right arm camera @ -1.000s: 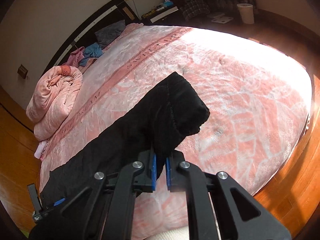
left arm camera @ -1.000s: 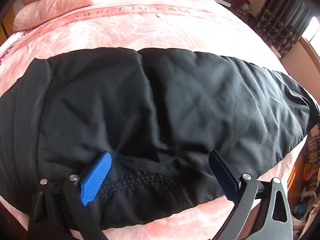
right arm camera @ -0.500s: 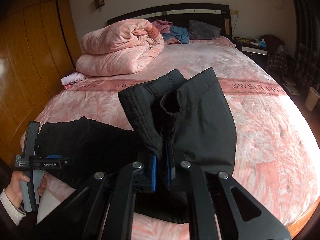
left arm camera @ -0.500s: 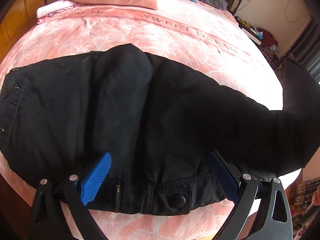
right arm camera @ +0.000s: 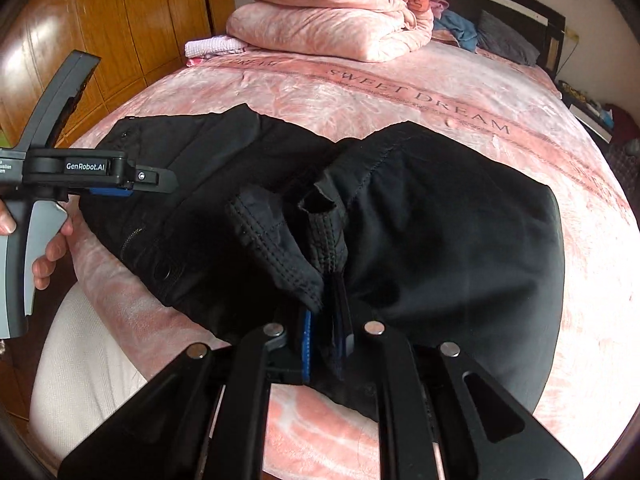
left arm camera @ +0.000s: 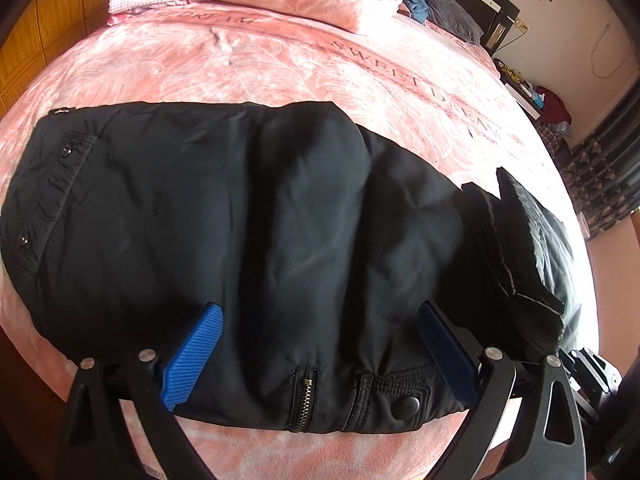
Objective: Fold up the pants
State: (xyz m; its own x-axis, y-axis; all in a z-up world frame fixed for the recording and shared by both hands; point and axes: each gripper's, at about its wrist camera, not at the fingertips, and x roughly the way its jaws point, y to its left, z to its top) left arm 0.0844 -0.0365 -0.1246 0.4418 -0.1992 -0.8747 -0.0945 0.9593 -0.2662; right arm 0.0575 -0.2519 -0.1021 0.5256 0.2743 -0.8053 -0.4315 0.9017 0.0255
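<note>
Black pants [left arm camera: 248, 216] lie across the pink bedspread [left arm camera: 280, 68], waistband with zipper and snap button at the near edge. My left gripper [left arm camera: 320, 328] is open, its blue pads spread over the waist area, holding nothing. My right gripper [right arm camera: 326, 320] is shut on the stitched leg cuffs [right arm camera: 280, 248] of the pants [right arm camera: 460, 240], holding them folded back over the upper part. The cuffs also show at the right of the left wrist view [left arm camera: 516, 248]. The left gripper shows in the right wrist view [right arm camera: 112, 184], over the waistband.
A folded pink quilt [right arm camera: 332, 16] and a small pink cloth [right arm camera: 212, 46] lie at the head of the bed. A wooden wardrobe [right arm camera: 120, 32] stands at left. A dark headboard [right arm camera: 520, 12] and a nightstand [left arm camera: 528, 96] are at the far right.
My right gripper has carried the leg cuffs from the foot end over toward the waistband, doubling the pants. My left gripper has stayed open over the pants, and its view now takes in the waistband.
</note>
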